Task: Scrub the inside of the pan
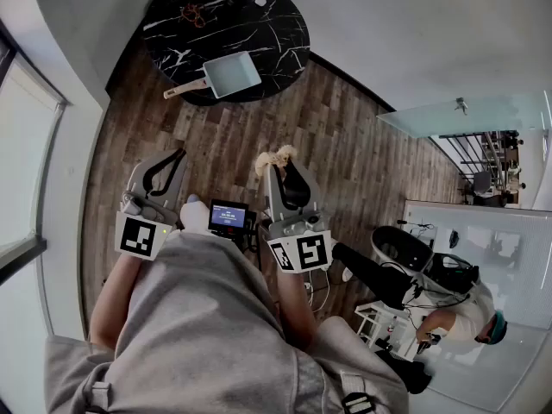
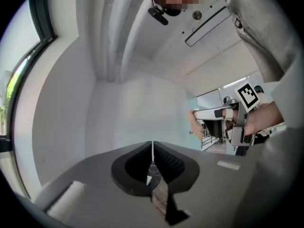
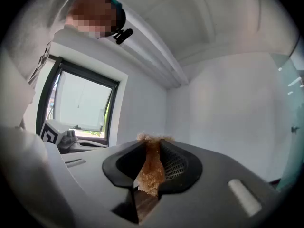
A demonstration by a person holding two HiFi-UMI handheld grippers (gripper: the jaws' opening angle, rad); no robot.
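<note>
The pale blue square pan [image 1: 231, 74] is seen on the round black marble worktop [image 1: 259, 24], handle pointed left, well apart from both grippers. A tan fibrous scrubber [image 3: 151, 167] is grasped by the right gripper [image 3: 152, 147]. The left gripper [image 2: 152, 151] is clenched with nothing between its jaws, over the wooden floor [image 1: 362, 145].

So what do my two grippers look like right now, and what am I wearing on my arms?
The left gripper and right gripper match: light grey wedge-shaped shells, with black ribbed pads lining the jaws. Each carries a white cube printed with black square markers at its rear. You wear a grey top with short sleeves.
</note>
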